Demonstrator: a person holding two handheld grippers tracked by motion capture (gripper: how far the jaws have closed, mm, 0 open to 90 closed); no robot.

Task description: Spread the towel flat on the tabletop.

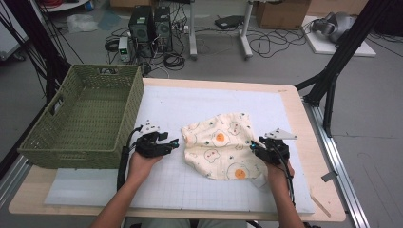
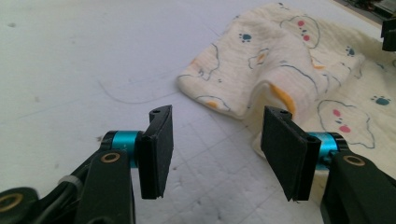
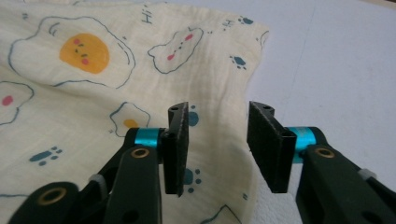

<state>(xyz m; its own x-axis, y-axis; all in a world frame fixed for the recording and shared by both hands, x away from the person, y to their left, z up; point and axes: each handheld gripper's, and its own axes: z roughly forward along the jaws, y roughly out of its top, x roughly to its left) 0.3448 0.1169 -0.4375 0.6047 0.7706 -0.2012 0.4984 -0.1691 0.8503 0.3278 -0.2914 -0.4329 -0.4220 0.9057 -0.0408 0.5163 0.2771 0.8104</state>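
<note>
A cream cloth printed with fried eggs and paw marks lies crumpled on the white foam mat. My left gripper rests on the mat just off the cloth's left edge, pointing at it. Its jaws stand open in the left gripper view with bare mat between them, and a folded corner of the cloth lies just beyond. My right gripper sits at the cloth's right edge. In the right gripper view its jaws stand open over the cloth, whose edge runs beneath the gap.
A green woven basket stands empty at the table's left, overhanging the mat. The wooden table edge runs along the right. Computers, cables and black stand legs are on the floor beyond the table.
</note>
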